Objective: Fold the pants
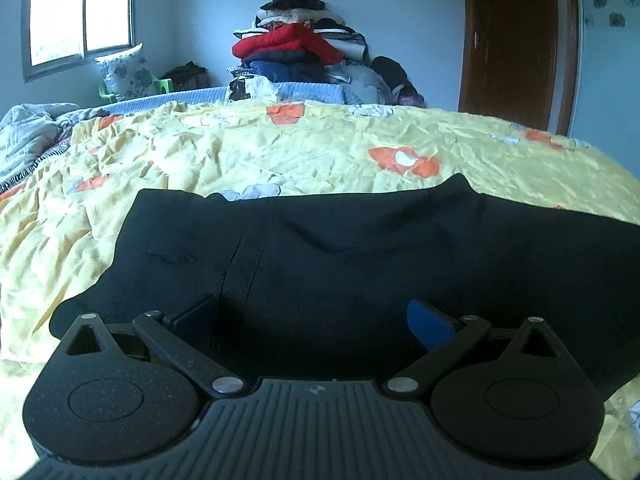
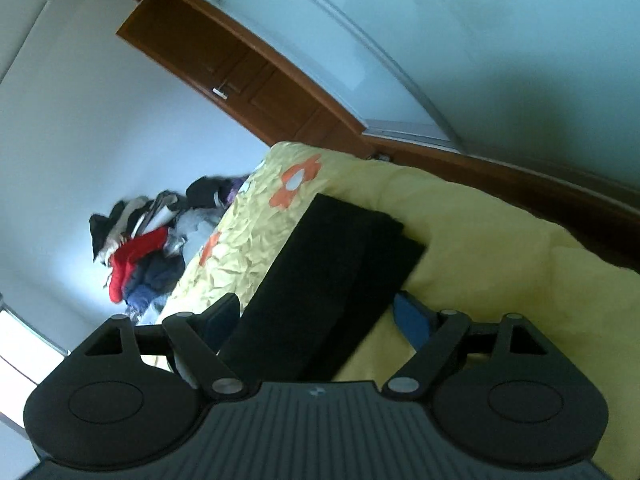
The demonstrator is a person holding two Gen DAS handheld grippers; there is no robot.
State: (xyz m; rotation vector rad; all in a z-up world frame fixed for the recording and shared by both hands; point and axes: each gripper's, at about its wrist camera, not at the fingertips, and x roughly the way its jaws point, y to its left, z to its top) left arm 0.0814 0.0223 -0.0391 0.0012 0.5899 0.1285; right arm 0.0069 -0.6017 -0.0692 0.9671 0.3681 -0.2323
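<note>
Black pants [image 1: 340,264] lie flat on the bed [image 1: 280,152] for folding; left tool [image 1: 312,320] and right tool [image 2: 316,320] hover spread, pinching nothing.

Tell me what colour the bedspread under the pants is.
Pale yellow with orange and white flowers; the bedspread shows best in the left wrist view.
</note>
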